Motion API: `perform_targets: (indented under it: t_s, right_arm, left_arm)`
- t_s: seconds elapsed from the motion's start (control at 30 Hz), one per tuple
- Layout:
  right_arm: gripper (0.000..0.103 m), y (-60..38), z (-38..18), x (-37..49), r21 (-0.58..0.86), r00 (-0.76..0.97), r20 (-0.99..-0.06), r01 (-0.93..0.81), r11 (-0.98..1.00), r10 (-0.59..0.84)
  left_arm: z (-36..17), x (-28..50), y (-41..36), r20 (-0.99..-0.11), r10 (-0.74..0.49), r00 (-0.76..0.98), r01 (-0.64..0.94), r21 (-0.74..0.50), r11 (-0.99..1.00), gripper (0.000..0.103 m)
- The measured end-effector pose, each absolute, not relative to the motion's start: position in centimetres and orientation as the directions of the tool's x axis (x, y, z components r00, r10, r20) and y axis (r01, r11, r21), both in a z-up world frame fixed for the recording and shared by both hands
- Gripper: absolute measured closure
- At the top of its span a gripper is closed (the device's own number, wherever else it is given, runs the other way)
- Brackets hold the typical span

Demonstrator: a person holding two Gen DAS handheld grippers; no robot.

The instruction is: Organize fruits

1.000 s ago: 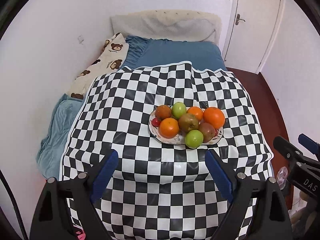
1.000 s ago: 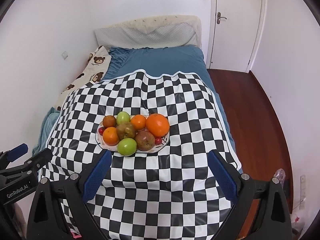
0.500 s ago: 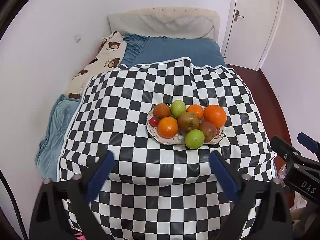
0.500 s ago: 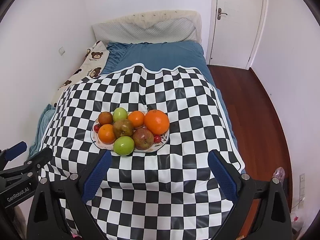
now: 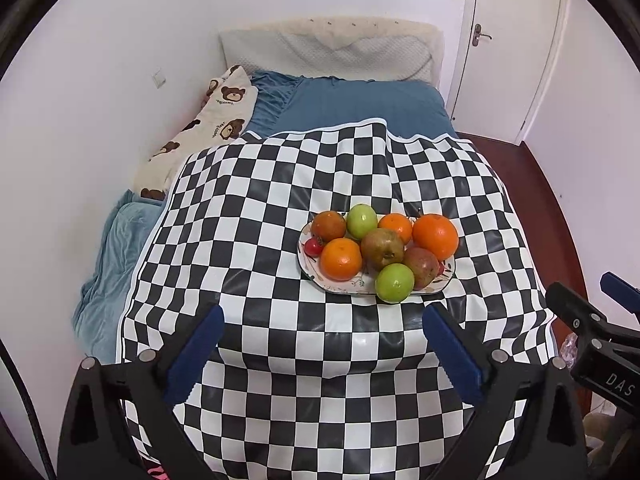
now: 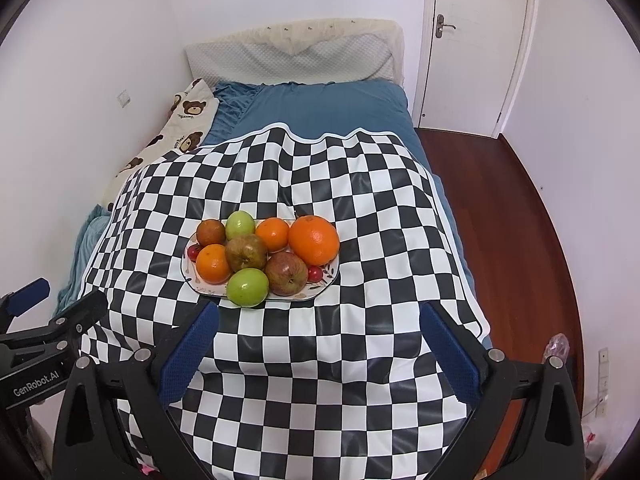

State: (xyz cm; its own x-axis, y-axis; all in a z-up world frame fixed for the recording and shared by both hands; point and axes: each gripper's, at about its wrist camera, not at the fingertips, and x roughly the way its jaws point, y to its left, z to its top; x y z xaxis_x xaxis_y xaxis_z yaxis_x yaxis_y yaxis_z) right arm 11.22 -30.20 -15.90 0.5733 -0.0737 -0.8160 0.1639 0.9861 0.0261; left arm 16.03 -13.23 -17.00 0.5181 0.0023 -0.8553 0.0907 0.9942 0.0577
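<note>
A patterned plate (image 5: 316,276) (image 6: 188,276) sits on a black-and-white checked cloth (image 5: 280,184) and holds several fruits. Among them are a large orange (image 5: 435,236) (image 6: 314,240), smaller oranges, green apples (image 5: 394,283) (image 6: 247,287), brownish apples and small red fruits. My left gripper (image 5: 323,320) hovers short of the plate's near edge, open and empty. My right gripper (image 6: 319,316) hangs beside it, also open, with nothing between its blue pads. Each gripper shows at the edge of the other's view.
The cloth covers a bed with blue sheets (image 6: 320,108), a bear-print pillow (image 5: 200,132) at the left wall and a padded headboard (image 6: 292,52). A wooden floor (image 6: 512,216) and a white door (image 6: 476,40) lie to the right.
The left gripper's jaws have spread wider. The right gripper has sunk slightly toward the cloth. The plate and fruits have not moved.
</note>
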Motion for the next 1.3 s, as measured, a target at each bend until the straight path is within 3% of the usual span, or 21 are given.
perform_targets:
  t_s: [1.3]
  right_arm:
    - [0.001,-30.27,-15.92,12.00,0.026,0.566,-0.822,0.142,0.990,-0.060]
  left_arm:
    - [-16.80,16.23,-13.25,-0.851,-0.003,0.526,0.096,0.056,0.994,0.001]
